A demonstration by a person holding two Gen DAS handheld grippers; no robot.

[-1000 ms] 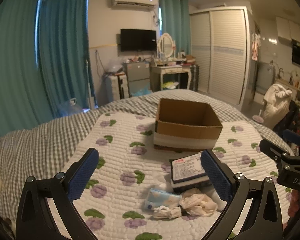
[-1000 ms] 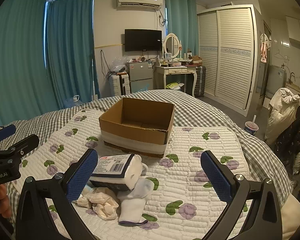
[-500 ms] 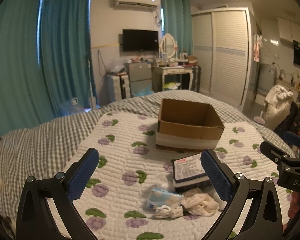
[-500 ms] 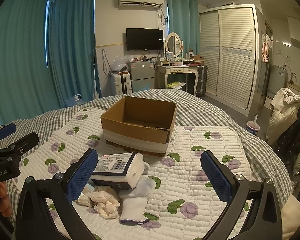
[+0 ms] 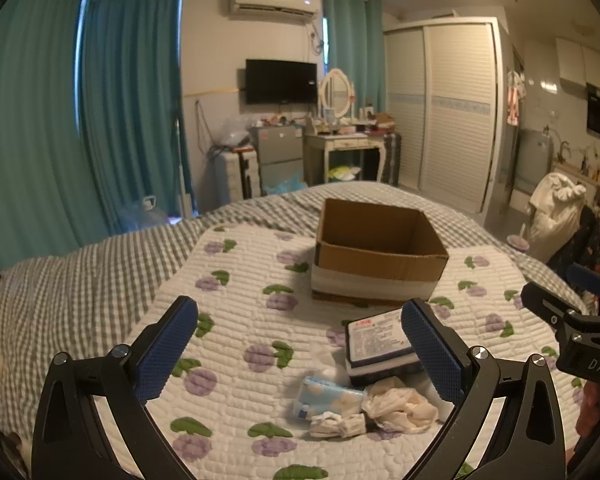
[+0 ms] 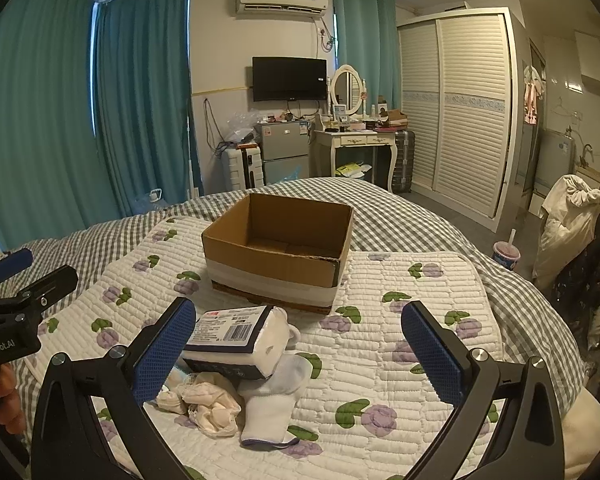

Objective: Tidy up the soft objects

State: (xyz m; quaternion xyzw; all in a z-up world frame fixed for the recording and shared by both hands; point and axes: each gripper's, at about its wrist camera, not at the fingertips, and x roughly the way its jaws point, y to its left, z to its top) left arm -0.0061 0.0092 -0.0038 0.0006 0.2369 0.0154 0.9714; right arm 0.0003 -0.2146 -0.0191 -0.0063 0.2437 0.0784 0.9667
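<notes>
Cardboard box (image 6: 278, 254) sits open near the middle of the floral quilted pad (image 6: 412, 320) on my bed, its bottom bare. Just in front of it, toward the pad's near edge, lies the pile: a wrapped tissue pack (image 6: 236, 340) resting on a white sock (image 6: 272, 408), with a crumpled cream cloth (image 6: 212, 402) beside them. I hold the left gripper (image 5: 300, 354) and right gripper (image 6: 300, 354) above the pile, both jaws spread wide and grasping nothing.
</notes>
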